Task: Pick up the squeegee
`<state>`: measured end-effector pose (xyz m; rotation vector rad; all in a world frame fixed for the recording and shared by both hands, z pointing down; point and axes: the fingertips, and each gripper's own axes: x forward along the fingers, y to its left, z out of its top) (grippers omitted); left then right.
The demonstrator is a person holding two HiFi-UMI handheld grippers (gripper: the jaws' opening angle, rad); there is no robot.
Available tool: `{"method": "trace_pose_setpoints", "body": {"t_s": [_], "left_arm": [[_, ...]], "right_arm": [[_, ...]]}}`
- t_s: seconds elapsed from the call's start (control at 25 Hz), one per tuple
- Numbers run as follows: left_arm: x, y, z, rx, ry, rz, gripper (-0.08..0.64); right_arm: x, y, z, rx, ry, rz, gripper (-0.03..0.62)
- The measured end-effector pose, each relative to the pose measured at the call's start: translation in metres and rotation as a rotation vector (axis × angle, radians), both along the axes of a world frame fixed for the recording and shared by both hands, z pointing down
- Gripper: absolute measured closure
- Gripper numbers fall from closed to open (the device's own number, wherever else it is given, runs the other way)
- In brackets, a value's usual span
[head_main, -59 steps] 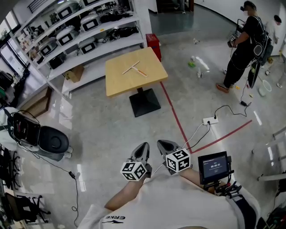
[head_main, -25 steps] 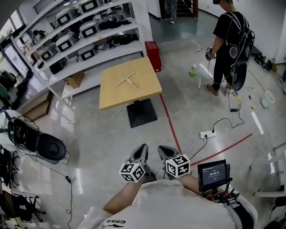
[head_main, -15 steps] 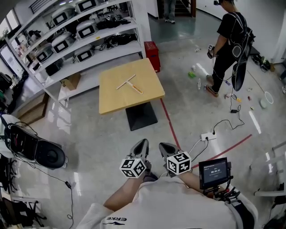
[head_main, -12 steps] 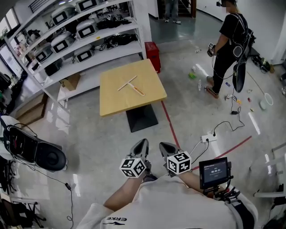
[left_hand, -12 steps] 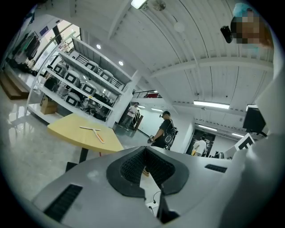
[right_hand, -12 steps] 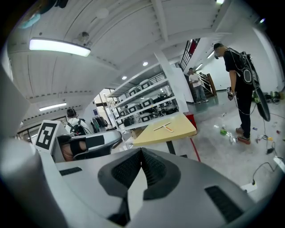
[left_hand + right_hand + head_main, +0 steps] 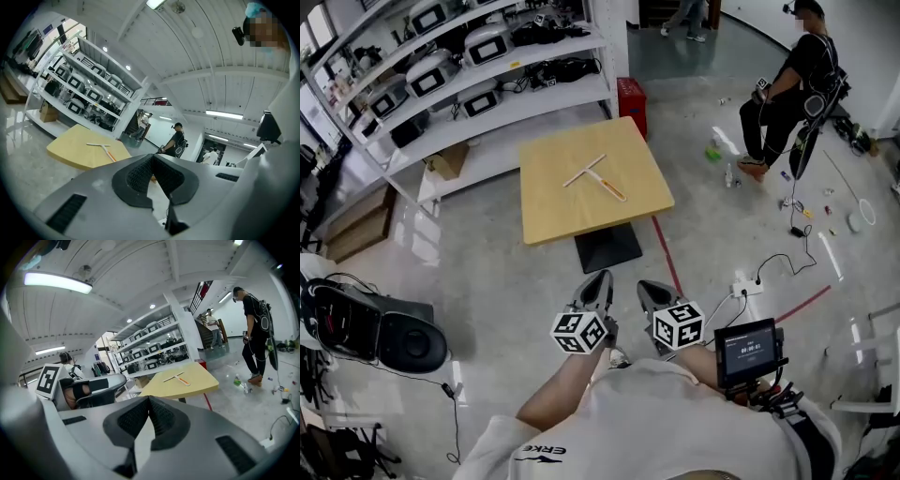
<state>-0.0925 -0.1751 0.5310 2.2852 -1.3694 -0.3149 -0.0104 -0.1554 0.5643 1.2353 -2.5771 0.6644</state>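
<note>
The squeegee (image 7: 598, 176), a pale T-shaped bar with an orange-tipped handle, lies flat on the square yellow table (image 7: 562, 211) some way ahead of me. Both grippers are held low in front of my body, far short of the table. The left gripper (image 7: 598, 284) and the right gripper (image 7: 649, 292) are both shut with nothing between their pads. In the left gripper view the squeegee (image 7: 101, 146) lies on the table (image 7: 70, 152) beyond the closed jaw tips (image 7: 153, 157). The right gripper view shows the squeegee (image 7: 176, 377) on the table (image 7: 187, 387) past its closed tips (image 7: 149, 399).
White shelving (image 7: 469, 66) with several devices stands behind the table, and a red box (image 7: 630, 94) sits at its end. A person (image 7: 787, 89) is at the far right among scattered floor items. A red tape line (image 7: 667, 262), a power strip (image 7: 748, 285) and a black round machine (image 7: 384, 333) lie on the floor.
The table and squeegee have come closer and shifted right in the head view. The person at the right has moved back and lower. Both grippers stay shut and side by side.
</note>
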Motion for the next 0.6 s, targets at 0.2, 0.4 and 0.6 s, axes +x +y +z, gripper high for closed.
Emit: {"method": "trace_pose_setpoints", "body": {"t_s": [0.2, 0.4, 0.6], "left_arm": [[-0.022, -0.009, 0.019, -0.028, 0.004, 0.021, 0.555], [-0.052, -0.032, 0.025, -0.036, 0.016, 0.040, 0.555], [-0.070, -0.040, 0.031, -0.035, 0.026, 0.040, 0.555]], "right_arm": [[-0.022, -0.016, 0.013, -0.010, 0.014, 0.017, 0.589], [-0.048, -0.042, 0.019, -0.022, 0.037, 0.042, 0.589], [-0.065, -0.059, 0.022, -0.013, 0.055, 0.040, 0.589]]}}
